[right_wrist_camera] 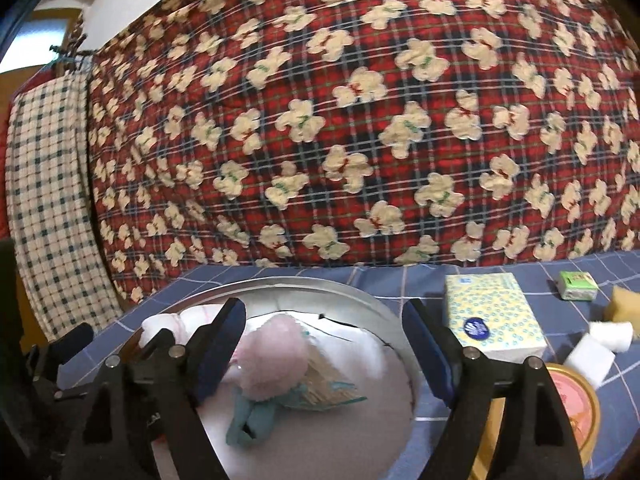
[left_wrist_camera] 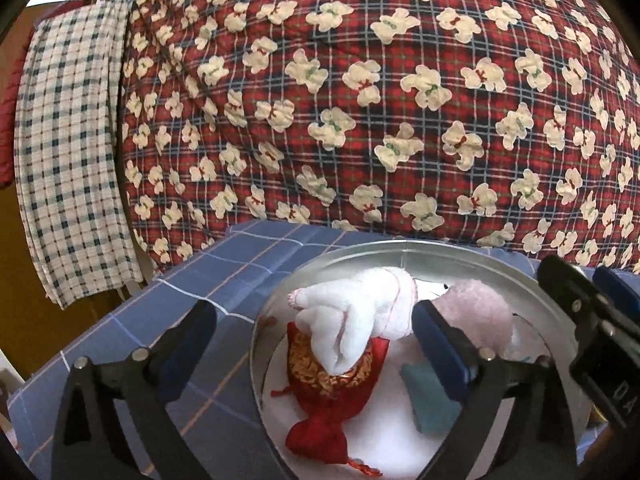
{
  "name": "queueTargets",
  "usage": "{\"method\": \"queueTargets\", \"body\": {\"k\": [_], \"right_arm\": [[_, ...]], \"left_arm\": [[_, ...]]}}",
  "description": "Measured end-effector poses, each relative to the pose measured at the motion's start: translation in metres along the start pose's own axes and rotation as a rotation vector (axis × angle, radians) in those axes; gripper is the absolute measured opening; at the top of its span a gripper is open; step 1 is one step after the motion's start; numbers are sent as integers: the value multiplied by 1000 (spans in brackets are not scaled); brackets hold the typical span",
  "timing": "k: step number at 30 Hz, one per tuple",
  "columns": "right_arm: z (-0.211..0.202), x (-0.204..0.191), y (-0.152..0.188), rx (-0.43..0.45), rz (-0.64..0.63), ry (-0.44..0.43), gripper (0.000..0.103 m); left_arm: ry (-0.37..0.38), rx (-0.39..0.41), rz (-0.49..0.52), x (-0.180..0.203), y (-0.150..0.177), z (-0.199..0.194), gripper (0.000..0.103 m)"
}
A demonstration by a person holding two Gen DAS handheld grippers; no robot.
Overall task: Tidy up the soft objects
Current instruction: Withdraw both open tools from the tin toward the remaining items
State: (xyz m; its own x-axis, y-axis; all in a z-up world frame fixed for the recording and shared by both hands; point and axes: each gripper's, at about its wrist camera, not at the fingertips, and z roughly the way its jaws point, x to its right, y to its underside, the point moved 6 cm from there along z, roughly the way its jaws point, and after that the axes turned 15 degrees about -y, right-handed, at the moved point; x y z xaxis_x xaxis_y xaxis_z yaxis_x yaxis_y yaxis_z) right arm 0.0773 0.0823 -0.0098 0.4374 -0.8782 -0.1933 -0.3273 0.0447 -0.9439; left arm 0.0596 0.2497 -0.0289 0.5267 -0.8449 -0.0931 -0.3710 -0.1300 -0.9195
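Over the tin [left_wrist_camera: 400, 250], both grippers stand spread, holding nothing. Left gripper [left_wrist_camera: 316, 340] straddles the white cloth [left_wrist_camera: 352, 320]; right gripper [right_wrist_camera: 324, 344] straddles the pink puff [right_wrist_camera: 272, 352].

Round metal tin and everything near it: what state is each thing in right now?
Left gripper: open, empty.
Right gripper: open, empty.
Metal tin: lidless, holding soft things.
White towel: rolled, atop red pouch.
Red pouch: drawstring closed, lying down.
Pink puff: resting inside tin.
Tissue pack: outside, on cloth.

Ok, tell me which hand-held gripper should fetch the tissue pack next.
Right hand-held gripper, probably: it is open and empty, and the tissue pack lies just right of its fingers. The left wrist view doesn't show it.
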Motion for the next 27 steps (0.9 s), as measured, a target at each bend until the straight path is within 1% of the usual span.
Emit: {"method": "queueTargets", "body": {"k": [3,7,11,19,24,27], "right_arm": [[0,4,2,-6,3,12,83],[-2,6,3,-7,-3,21,83],[-5,10,3,-6,-8,39,83],[-13,27,6,-23,7,109,83],[-18,35,10,-35,5,127,83],[-23,37,12,-44,-18,137,83]], "left_arm": [[-9,35,-6,0,-1,-7,102],[-12,50,-6,0,-2,-13,102],[-23,50,-4,0,-2,-13,102],[-58,37,-38,-9,-1,-11,102],[-68,47,-37,-9,0,-14,103],[-67,48,-37,-9,0,-14,103]]}}
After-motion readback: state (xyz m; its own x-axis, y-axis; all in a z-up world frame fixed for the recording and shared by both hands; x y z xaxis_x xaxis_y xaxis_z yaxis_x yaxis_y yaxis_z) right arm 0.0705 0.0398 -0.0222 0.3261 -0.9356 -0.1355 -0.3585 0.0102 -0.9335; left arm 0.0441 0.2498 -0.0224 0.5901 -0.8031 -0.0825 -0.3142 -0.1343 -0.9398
